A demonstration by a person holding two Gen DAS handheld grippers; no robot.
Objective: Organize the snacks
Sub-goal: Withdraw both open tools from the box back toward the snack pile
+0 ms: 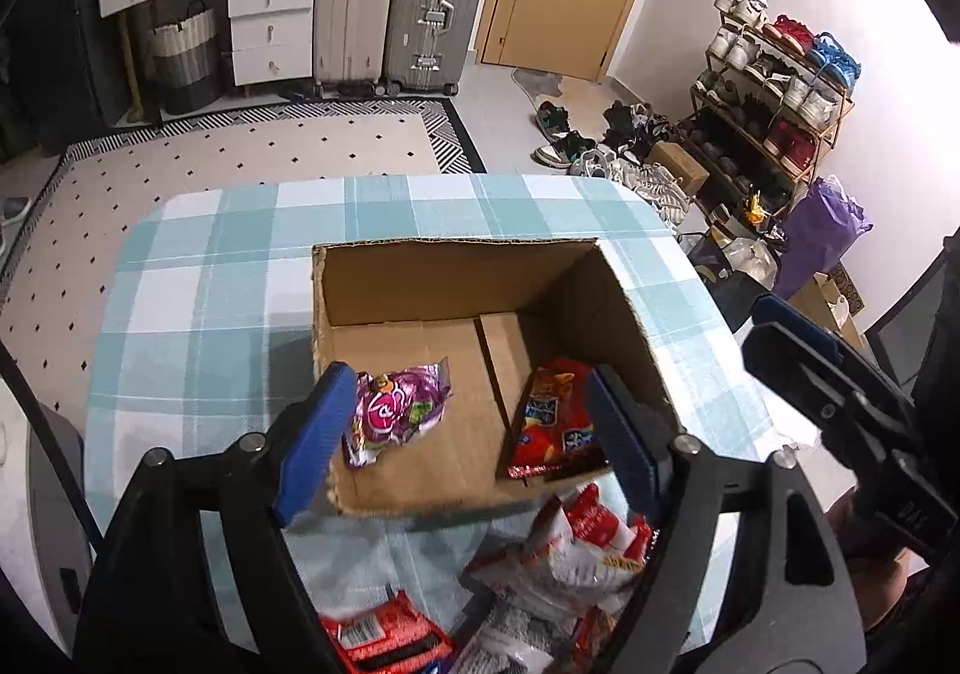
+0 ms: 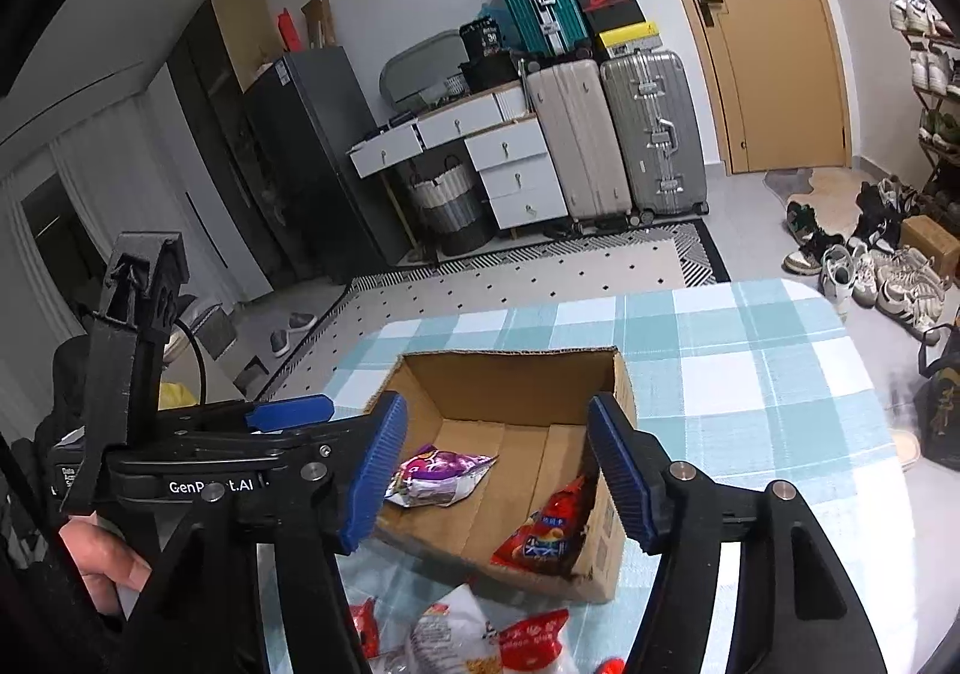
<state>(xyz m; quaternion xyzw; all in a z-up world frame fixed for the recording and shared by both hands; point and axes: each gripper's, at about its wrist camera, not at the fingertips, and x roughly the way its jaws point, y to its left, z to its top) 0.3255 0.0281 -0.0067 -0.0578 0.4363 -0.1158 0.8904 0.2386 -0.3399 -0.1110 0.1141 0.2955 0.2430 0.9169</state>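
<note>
I hold both claws apart, nothing gripped: left claw (image 1: 474, 434), right claw (image 2: 498, 470), over the near rim of the box (image 1: 456, 278) on the counter (image 1: 198, 284). Purple pack (image 1: 399, 413) lies inside left, red pack (image 1: 555, 422) right. Loose snacks (image 1: 576, 554) wait near, w/in reach.

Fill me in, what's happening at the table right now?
A person is sorting snacks into the cardboard box on the checked tablecloth. A purple packet and a red packet already lie inside. The left gripper and right gripper hover open and empty above it. More packets wait in front.
</note>
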